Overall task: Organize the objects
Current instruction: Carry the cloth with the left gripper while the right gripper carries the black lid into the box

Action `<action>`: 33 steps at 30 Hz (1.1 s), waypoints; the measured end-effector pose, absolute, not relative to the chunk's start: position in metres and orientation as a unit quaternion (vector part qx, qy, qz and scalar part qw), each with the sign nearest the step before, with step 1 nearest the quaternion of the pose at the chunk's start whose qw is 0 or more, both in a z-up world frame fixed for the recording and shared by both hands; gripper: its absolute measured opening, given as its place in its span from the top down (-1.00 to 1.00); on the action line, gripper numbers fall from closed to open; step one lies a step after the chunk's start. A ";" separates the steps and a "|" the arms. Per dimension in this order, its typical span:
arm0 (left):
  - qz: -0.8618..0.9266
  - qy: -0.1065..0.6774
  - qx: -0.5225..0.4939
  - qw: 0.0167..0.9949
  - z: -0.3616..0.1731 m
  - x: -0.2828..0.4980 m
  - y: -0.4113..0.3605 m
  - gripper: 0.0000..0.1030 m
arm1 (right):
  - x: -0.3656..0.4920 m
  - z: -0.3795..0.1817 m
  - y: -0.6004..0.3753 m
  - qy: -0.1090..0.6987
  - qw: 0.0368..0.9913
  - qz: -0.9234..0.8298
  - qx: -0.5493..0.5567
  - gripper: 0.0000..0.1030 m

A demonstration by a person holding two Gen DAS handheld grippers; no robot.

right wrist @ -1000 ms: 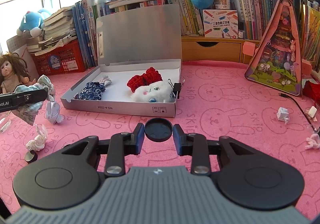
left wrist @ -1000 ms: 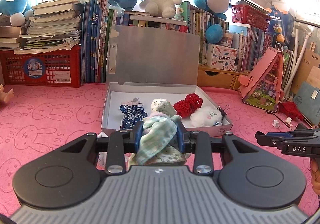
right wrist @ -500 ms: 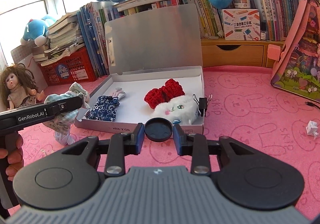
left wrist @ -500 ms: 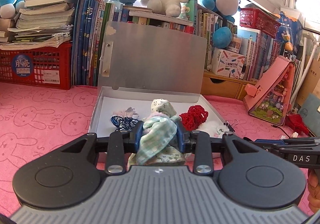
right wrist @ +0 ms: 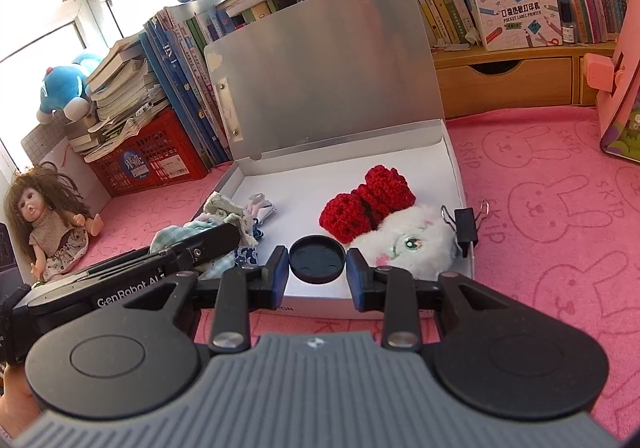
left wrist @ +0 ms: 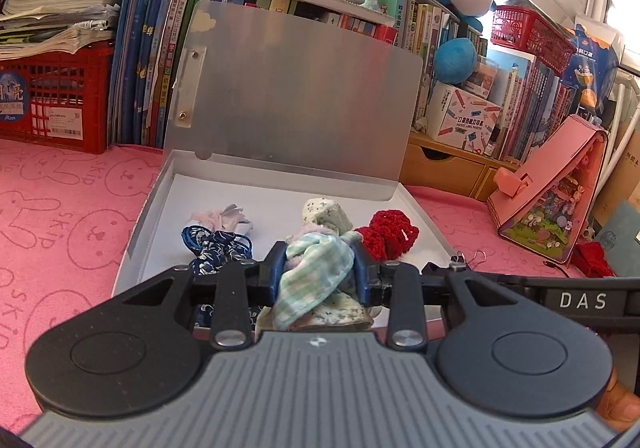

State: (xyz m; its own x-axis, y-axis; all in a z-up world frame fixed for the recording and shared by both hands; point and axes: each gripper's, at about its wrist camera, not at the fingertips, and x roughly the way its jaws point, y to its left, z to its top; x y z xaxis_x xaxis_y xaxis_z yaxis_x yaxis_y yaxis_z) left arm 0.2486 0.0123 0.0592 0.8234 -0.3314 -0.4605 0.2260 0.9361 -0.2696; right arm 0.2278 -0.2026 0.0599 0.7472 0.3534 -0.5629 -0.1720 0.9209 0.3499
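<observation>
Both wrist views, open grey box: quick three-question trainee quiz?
1. True or false: the right gripper is shut on a black round plastic cap.
2. What does the left gripper hold? A) red crocheted bow B) bundle of green checked cloth C) black binder clip
3. Fill in: the white fluffy plush toy lies inside the open grey ___.
Key: 1 true; 2 B; 3 box.

Pink rabbit-print mat [right wrist: 540,207] is carrying open grey box [right wrist: 456,167], doll [right wrist: 52,224], red crate [right wrist: 148,155], and pink toy house [left wrist: 552,199].
</observation>
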 end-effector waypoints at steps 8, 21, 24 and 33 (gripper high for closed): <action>-0.149 0.269 -0.103 0.946 0.046 0.266 0.007 0.24 | 0.245 0.048 -0.199 0.334 0.916 0.153 0.159 0.30; -0.124 0.292 -0.049 0.947 0.037 0.300 0.009 0.24 | 0.261 0.033 -0.184 0.350 0.915 0.149 0.132 0.29; -0.116 0.292 -0.038 0.949 0.035 0.304 0.010 0.24 | 0.264 0.030 -0.181 0.352 0.916 0.146 0.123 0.29; -0.093 0.295 -0.030 0.950 0.031 0.318 0.014 0.24 | 0.272 0.026 -0.174 0.351 0.922 0.136 0.093 0.29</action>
State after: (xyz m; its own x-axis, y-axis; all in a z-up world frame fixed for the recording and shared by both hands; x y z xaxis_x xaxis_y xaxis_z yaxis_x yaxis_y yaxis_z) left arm 0.3178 0.0141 0.0307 0.8083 -0.1949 -0.5555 0.1592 0.9808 -0.1125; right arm 0.2722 -0.1739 0.0261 0.7164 0.3157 -0.6221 -0.1857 0.9459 0.2661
